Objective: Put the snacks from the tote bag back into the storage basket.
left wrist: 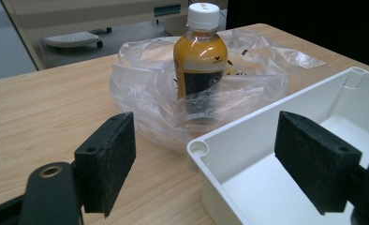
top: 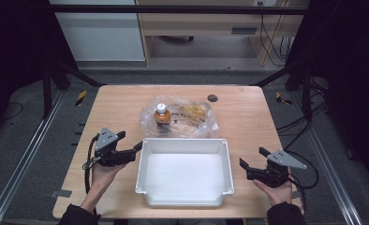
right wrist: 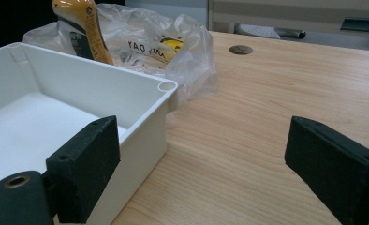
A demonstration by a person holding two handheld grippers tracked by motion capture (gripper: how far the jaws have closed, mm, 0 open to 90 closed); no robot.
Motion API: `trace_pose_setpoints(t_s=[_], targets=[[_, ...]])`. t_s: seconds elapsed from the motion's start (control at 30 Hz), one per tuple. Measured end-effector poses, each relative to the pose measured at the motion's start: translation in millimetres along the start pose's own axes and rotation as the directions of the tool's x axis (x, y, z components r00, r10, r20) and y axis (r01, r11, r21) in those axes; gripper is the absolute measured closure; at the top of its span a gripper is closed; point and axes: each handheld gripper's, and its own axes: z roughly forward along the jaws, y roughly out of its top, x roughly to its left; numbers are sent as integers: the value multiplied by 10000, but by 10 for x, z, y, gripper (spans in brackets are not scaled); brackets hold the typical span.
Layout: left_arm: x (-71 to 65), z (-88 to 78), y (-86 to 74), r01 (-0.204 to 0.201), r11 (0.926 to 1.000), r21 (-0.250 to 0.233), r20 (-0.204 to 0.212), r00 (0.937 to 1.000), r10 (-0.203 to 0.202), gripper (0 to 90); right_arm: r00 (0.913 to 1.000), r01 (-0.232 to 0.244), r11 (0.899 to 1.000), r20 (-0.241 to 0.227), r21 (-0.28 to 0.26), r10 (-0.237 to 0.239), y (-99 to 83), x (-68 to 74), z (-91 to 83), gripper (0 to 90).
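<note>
I'm looking down on a light wooden surface [top: 117, 108] with rounded corners. A white rectangular plastic tub [top: 184, 171] sits in the middle near my edge, empty inside. Right behind its far wall lies a crumpled clear plastic bag [top: 196, 123], and standing upright in that bag is a small bottle of orange-yellow drink with a white cap and dark label [top: 161, 114]. There's some yellow printed packaging inside the bag too, to the right of the bottle, though I can't make out what it is.

My left gripper [top: 130, 150] is held just off the tub's left wall, near its far-left corner, fingers [left wrist: 108, 157] spread wide with nothing between them. In the left gripper view I'm straddling that corner of the tub, the bottle straight ahead.

My right gripper [top: 253, 159] hangs to the right of the tub, a little apart from its wall, fingers [right wrist: 87, 162] likewise wide apart and empty. In the right gripper view one finger overlaps the tub's corner; the other sits over bare wood.
</note>
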Motion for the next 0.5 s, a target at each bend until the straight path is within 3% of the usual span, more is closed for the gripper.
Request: trace_pose_setpoints(t_s=[0.5], targets=[[-40,129,137,43,9998,-185,109,9999,-41,212,10000,-43,10000,-16,-18,43,4,-3,0,107]])
